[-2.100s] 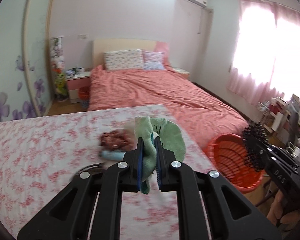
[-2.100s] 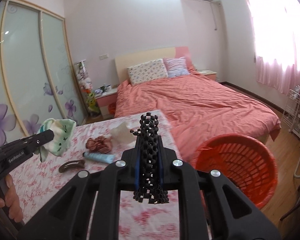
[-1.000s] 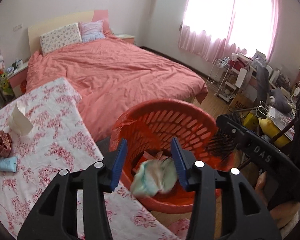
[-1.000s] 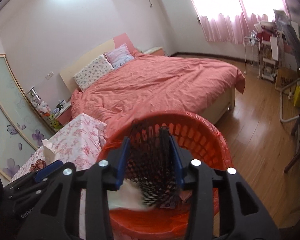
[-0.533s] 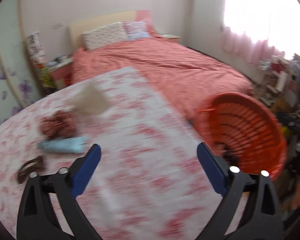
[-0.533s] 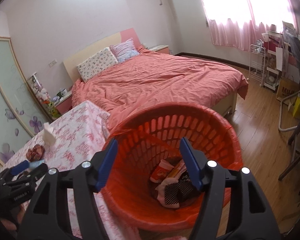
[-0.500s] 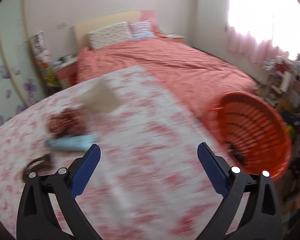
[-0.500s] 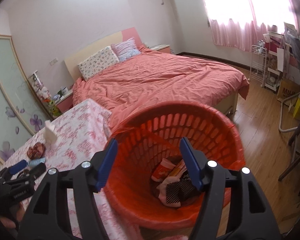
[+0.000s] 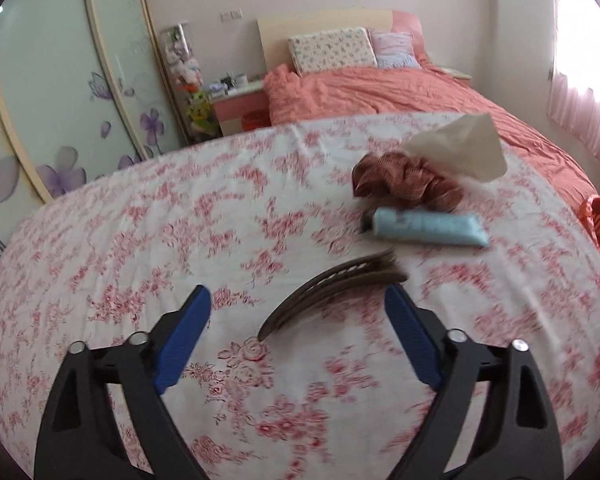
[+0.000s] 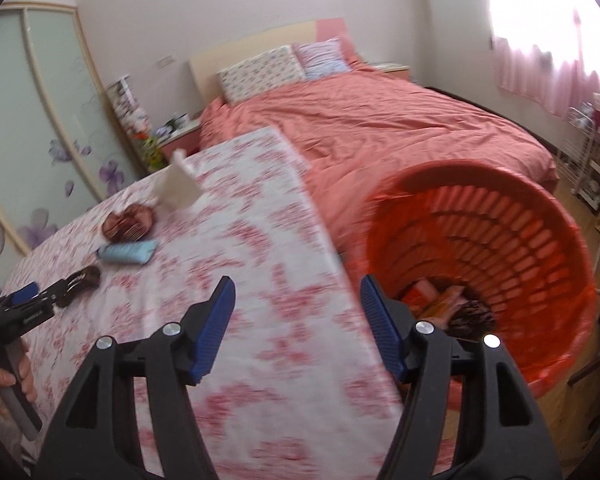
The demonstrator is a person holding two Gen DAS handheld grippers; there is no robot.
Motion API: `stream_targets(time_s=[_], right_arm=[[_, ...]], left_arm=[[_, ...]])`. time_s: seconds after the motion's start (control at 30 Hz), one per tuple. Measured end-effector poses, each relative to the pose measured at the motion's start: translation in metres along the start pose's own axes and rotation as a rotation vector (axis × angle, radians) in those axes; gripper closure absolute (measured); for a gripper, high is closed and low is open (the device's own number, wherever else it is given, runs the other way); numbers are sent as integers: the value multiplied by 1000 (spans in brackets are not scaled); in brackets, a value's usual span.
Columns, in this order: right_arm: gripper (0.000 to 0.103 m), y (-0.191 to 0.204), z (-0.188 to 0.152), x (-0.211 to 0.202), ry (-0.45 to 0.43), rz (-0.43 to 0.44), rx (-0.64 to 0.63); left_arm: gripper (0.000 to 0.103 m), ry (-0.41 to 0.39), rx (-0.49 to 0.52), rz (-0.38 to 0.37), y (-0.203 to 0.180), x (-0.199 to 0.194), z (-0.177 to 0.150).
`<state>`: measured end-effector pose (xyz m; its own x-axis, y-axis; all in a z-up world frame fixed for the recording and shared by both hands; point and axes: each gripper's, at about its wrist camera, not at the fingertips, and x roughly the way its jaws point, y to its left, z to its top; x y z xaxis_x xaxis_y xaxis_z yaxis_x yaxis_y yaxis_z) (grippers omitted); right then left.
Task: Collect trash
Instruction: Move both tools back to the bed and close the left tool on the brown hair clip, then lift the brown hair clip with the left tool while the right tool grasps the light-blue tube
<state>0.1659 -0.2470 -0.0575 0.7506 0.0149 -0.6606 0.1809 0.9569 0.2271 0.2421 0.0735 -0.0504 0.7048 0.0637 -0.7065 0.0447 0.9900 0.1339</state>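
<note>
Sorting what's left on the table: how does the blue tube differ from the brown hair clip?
The blue tube is pale, straight and flat; the brown hair clip is dark, curved and arches upward. The clip lies nearest the left hand-held gripper, the tube beyond it. Both rest untouched on the floral tablecloth.

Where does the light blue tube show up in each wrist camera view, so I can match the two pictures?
Left wrist view: the light blue tube lies right of centre on the floral tablecloth, just beyond the brown hair clip.
Right wrist view: the tube lies at left-centre, far smaller.
Shared landmark: the reddish-brown scrunchie right behind the tube.
</note>
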Motion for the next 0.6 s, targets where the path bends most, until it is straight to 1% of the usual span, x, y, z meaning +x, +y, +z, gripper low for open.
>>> stream_targets(time_s=[0.03, 0.07, 0.13, 0.17, 0.23, 0.27, 0.33, 0.37, 0.4, 0.43, 0.53, 0.6], right_arm=[[39, 8, -1, 3, 9, 8, -9], [39, 16, -1, 6, 17, 15, -17], [39, 28, -2, 11, 32, 28, -30], [39, 34, -2, 14, 39, 33, -38], [39, 46, -3, 18, 51, 39, -55], [39, 52, -3, 20, 57, 44, -63], [39, 63, -2, 25, 66, 56, -76], [39, 69, -1, 29, 71, 68, -81], [39, 77, 0, 33, 77, 80, -88], [39, 83, 1, 37, 82, 87, -94], [39, 108, 4, 53, 102, 114, -131], [39, 126, 7, 66, 116, 129, -162]], left_arm=[[26, 13, 11, -11, 0, 5, -1], [28, 20, 19, -19, -1, 8, -1], [38, 33, 37, -36, -3, 16, -1], [40, 36, 48, -42, -4, 19, -1], [54, 41, 62, -51, -7, 24, 0], [59, 43, 64, -47, -7, 27, 1], [84, 68, 42, -48, 0, 34, 2], [87, 72, 25, -35, 5, 34, 1], [92, 77, 8, -27, 9, 35, 0], [93, 82, -20, -22, 17, 35, -1], [93, 94, -99, 7, 39, 34, -5], [93, 100, -135, 9, 51, 33, -7]])
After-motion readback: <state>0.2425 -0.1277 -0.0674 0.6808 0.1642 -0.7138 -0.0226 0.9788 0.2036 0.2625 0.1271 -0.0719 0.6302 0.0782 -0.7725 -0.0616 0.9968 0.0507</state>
